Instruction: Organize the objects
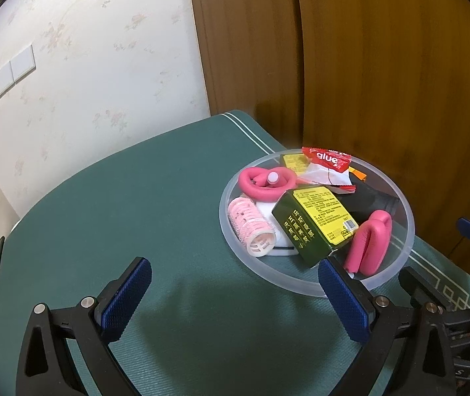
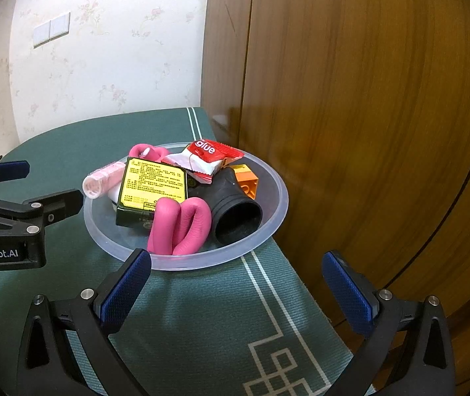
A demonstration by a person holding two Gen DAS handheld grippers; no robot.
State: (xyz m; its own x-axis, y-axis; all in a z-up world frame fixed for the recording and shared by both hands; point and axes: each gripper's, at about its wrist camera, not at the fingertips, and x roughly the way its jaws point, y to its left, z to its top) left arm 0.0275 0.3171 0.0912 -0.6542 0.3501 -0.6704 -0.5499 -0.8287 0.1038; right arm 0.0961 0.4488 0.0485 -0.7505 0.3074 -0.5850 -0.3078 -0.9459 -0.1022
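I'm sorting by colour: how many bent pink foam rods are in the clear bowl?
2: one folded pink foam rod at the near rim, another looped pink foam rod at the far side. Others may hide underneath.

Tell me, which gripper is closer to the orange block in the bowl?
Right. The right gripper sits just before the bowl, on the orange block's side; the left gripper hovers off the bowl's opposite side.

— What sort of place is this?
— A home, likely a bedroom: flowered wallpaper (image 1: 102, 49) at ten o'clock, wall switches (image 1: 15, 71) on it, a wooden wardrobe (image 2: 367, 99) at two o'clock.
— And the surface?
— A green patterned tablecloth (image 2: 201, 313).
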